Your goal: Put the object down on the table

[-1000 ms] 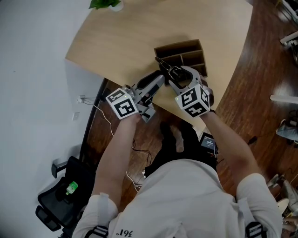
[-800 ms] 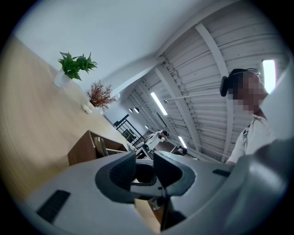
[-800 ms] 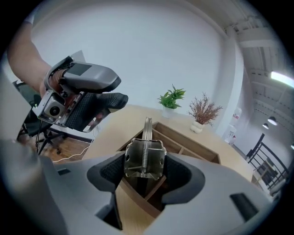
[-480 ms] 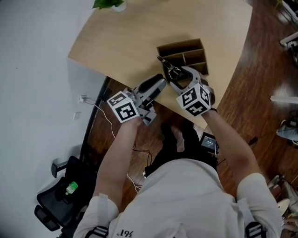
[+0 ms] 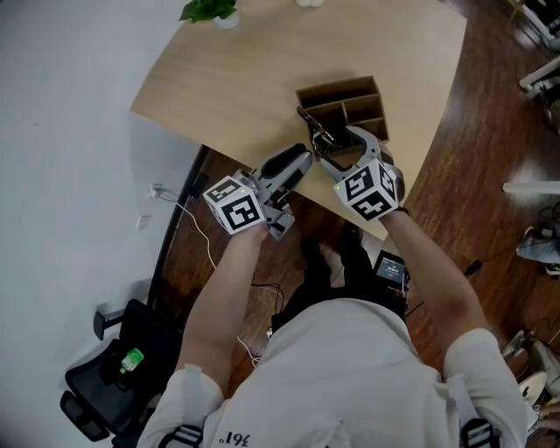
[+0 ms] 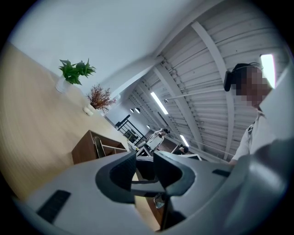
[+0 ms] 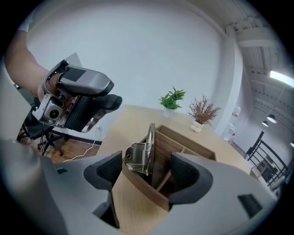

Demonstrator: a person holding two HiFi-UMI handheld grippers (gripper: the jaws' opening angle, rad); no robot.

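Pale wooden table [image 5: 262, 61] above dark floor [image 5: 490, 131]

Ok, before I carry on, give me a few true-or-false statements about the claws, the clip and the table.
1. The right claw is wide open. True: it has just been opening, and the metal clip stands between its jaws, not squeezed.
2. The left claw holds the metal clip. False: nothing is between its jaws.
3. The wooden box sits on the floor. False: it sits on the table.
4. A green plant stands at the table's far edge. True.
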